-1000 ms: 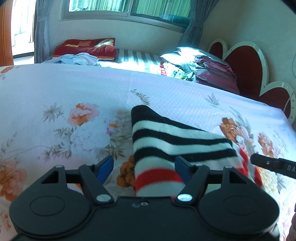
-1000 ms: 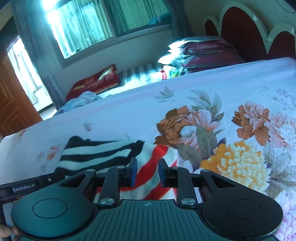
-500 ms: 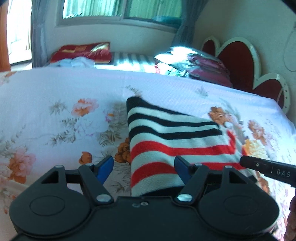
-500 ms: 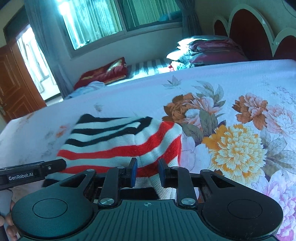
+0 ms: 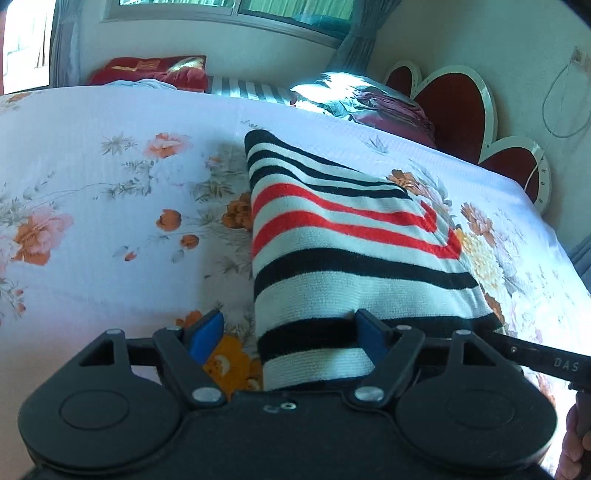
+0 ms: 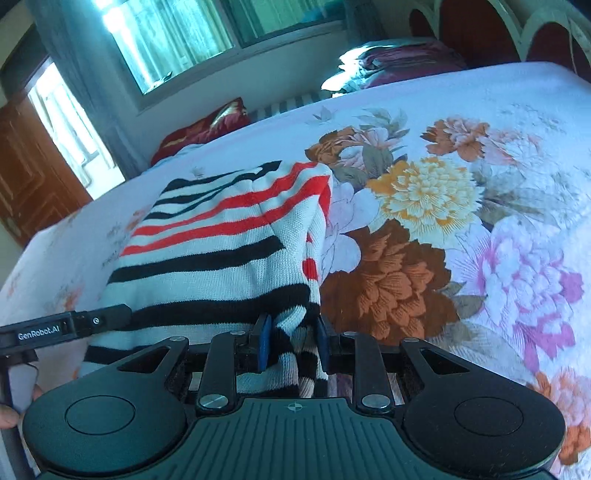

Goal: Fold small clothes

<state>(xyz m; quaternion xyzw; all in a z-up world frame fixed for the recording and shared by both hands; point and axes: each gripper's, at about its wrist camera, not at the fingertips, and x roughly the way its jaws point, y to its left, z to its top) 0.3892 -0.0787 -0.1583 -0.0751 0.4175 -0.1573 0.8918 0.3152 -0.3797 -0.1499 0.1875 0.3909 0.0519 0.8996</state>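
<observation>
We are working with one striped knit garment [image 5: 343, 254], banded in white, black and red, and two grippers. It is lying on a bed under a pale floral bedsheet [image 5: 110, 206], its near edge lifted off the sheet and its far end resting on it. Our left gripper [image 5: 286, 334] is standing wide open; its blue pads are well apart, the garment's left edge falling between them and the right pad [image 5: 369, 338] touching the cloth, nothing pinched. Our right gripper [image 6: 291, 341] is clamping a bunched fold of the garment's right near corner [image 6: 295, 332] between its blue pads. The garment's long axis is running away from us toward the far side of the bed, its stripes lying crosswise, the black-striped far end pointing toward the window [image 5: 280, 7]. Around us we are seeing one scalloped red headboard [image 5: 458, 99] on the right, a heap of folded bedding [image 5: 369, 103] by it, one red cushion [image 5: 155, 70] under the window, grey curtains [image 6: 70, 70] and a wooden door [image 6: 33, 177].
</observation>
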